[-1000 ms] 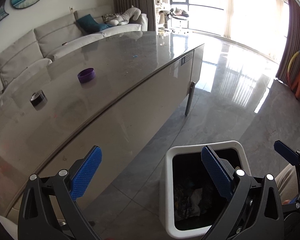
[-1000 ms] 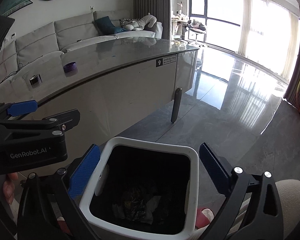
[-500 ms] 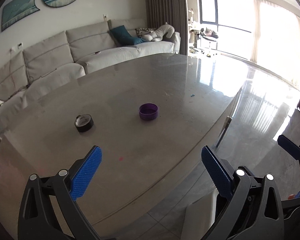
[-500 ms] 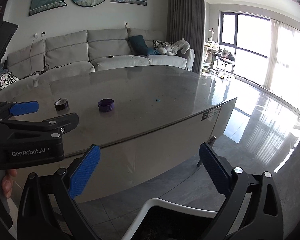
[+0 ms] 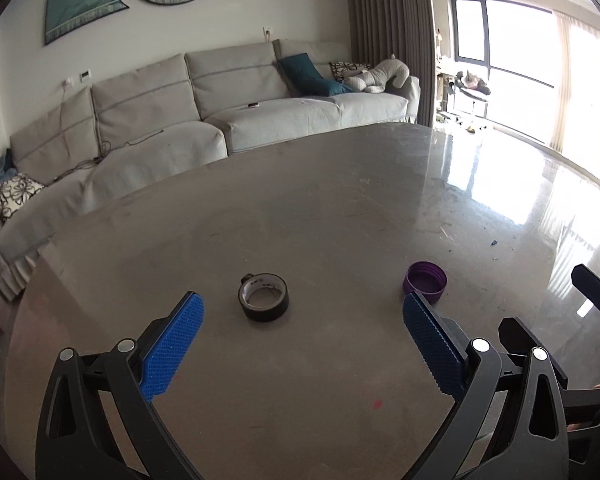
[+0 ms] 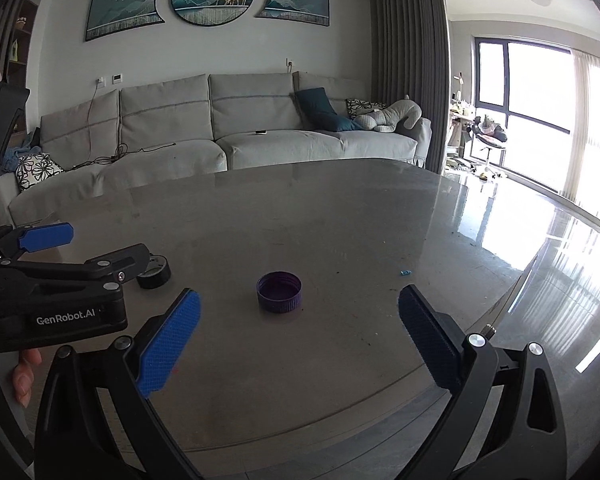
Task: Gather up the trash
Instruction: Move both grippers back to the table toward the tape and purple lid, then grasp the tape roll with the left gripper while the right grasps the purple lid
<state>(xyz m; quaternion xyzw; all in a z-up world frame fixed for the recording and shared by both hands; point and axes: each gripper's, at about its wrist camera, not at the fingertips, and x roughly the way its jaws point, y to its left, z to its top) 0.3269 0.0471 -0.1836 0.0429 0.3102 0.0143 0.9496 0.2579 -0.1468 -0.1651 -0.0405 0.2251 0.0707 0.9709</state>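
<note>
Both tools are hanging spread and empty: left tool (image 5: 302, 332) is facing the tape roll (image 5: 263, 302), right tool (image 6: 298, 326) the purple cap (image 6: 279, 292) on the tabletop (image 6: 340, 216). Risk: the low cap is likely skidding on the slick top if a finger clips it.

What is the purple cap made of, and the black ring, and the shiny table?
The purple cap looks like matte molded plastic, with fine ridges round its side. The black ring seems to be a roll of tape: glossy black band on a pale, maybe cardboard, core. The table looks like polished grey stone or a lookalike; it mirrors the window light.
</note>
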